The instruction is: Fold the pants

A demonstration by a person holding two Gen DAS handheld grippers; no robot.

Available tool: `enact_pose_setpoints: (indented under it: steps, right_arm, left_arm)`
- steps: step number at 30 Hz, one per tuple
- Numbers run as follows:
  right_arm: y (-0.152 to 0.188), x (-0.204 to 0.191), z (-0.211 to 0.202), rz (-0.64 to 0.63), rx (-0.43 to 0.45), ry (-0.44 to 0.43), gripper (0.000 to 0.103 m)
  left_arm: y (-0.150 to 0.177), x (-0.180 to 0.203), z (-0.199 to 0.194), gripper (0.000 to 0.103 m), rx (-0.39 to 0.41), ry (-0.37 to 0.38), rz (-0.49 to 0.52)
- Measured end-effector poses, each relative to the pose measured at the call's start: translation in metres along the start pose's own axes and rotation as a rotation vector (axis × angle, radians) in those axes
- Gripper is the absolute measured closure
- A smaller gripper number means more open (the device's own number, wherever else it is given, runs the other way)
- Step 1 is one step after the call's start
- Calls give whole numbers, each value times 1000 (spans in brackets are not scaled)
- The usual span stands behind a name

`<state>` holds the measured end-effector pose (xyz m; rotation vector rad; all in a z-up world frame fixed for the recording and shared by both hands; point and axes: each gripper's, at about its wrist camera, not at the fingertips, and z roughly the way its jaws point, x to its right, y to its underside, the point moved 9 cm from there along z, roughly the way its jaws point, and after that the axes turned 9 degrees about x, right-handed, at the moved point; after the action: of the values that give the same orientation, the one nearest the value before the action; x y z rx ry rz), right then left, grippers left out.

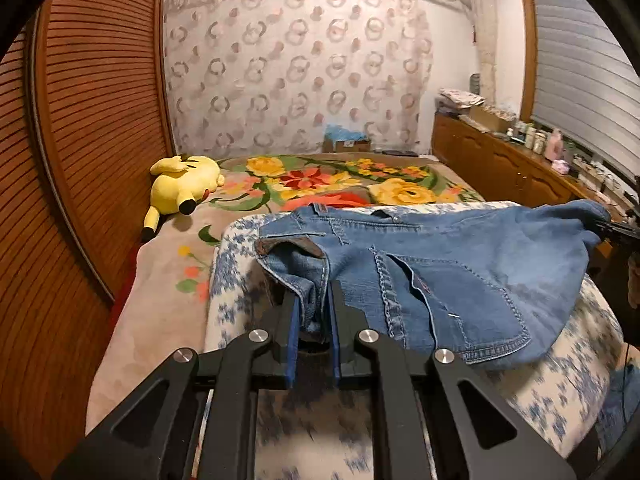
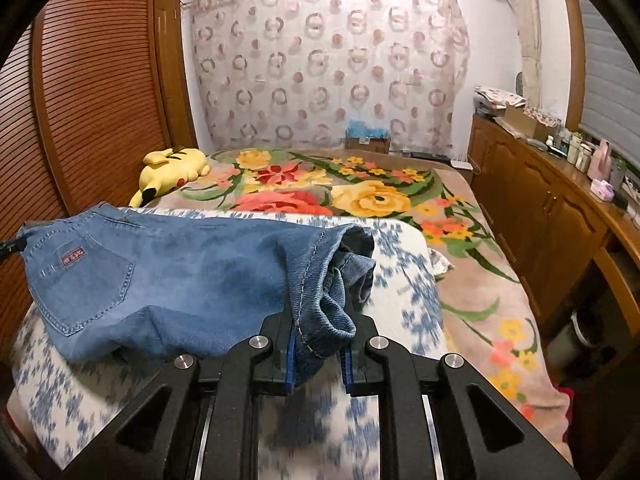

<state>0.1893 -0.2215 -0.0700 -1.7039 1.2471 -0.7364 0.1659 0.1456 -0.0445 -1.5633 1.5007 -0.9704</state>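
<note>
Where each gripper (image 1: 313, 320) (image 2: 320, 344) bites, jeans (image 1: 460, 264) bunch.

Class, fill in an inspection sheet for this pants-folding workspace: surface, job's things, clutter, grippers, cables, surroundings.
Surface: blue-and-white patterned quilt on a floral blanket.
Job's things: blue denim jeans spread across the quilt, held at both ends.
Clutter: yellow plush toy on the blanket, apart from the jeans.
Grippers: left gripper shut on denim; right gripper shut on denim.
Cables: nothing seen.
Surroundings: wooden slatted door, circle-patterned curtain, wooden cabinet with bottles.
</note>
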Motion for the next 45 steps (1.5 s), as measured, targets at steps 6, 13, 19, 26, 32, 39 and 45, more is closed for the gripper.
enact_pose_setpoints:
  steps: [6,13,19,26,32,39,45]
  right_arm:
    - [26,-3,-58,2,8,-11,87]
    - [48,-7,-90,25,-1,-43,87]
    - [68,5,-67,47,-60,-22,86]
    - [78,3,-66,91,-98,-20,86]
    - [72,4,-65,117,-102,-13,86]
    - [75,2,-68,133,-103,-8,84]
    - [80,3,-73,138,-105,6,80]
  left_arm:
    - [18,6,-46,89,25,20,-35]
    - [53,5,-56,89,-34,29,-53]
    - [70,10,-46,89,-78,18,-59]
    - [81,13,-44,89,-94,-3,-31]
    - [89,13,-43,87,-106,-9,-17]
    - [96,5,-45,62,-112,-22,-16]
    - [92,1,-49,29,-94,-4,-32]
